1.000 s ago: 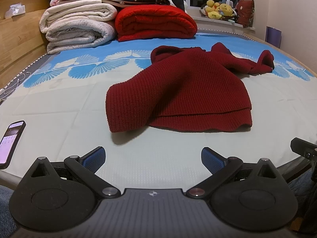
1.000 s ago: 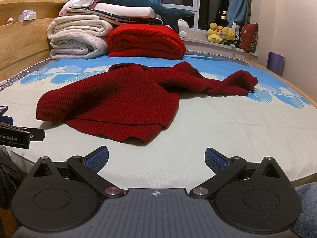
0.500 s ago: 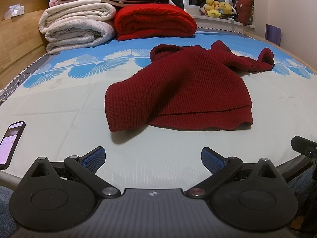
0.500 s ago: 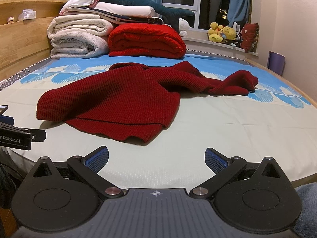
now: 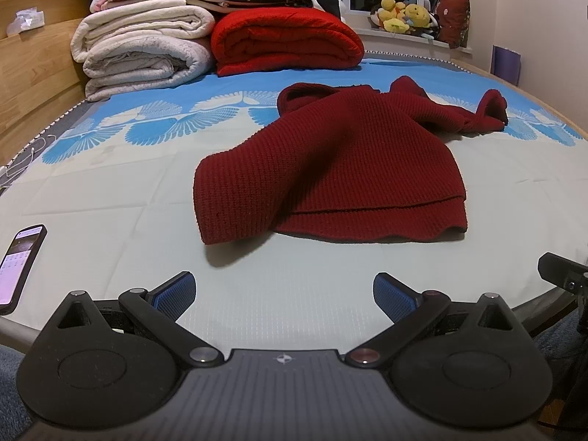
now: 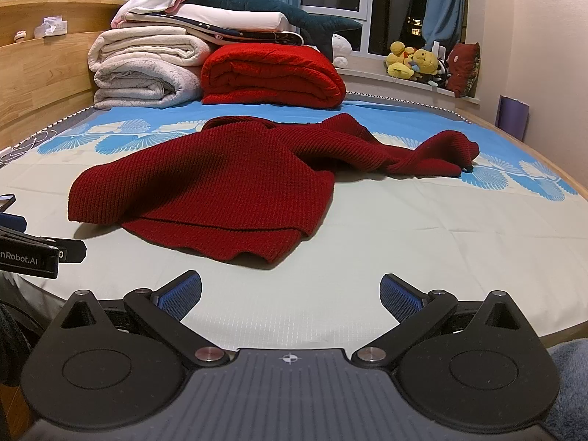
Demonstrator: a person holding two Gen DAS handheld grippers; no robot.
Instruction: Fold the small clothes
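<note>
A dark red knitted sweater point(image 5: 341, 169) lies crumpled on the bed, one sleeve folded across its body toward the near left and the other sleeve trailing to the far right. It also shows in the right wrist view point(image 6: 220, 183). My left gripper point(image 5: 284, 294) is open and empty above the near edge of the bed, short of the sweater's hem. My right gripper point(image 6: 290, 294) is open and empty, also short of the hem. The left gripper's body shows at the left edge of the right wrist view point(image 6: 33, 253).
A phone point(image 5: 20, 261) lies at the near left of the bed. Folded white blankets point(image 5: 147, 47) and a red blanket point(image 5: 286, 40) are stacked at the far end by the wooden headboard point(image 5: 33, 84). Plush toys point(image 6: 415, 62) sit on the window sill.
Both grippers have moved slightly forward toward the sweater; it appears a little larger. The sweater has not moved and both grippers stay open.
</note>
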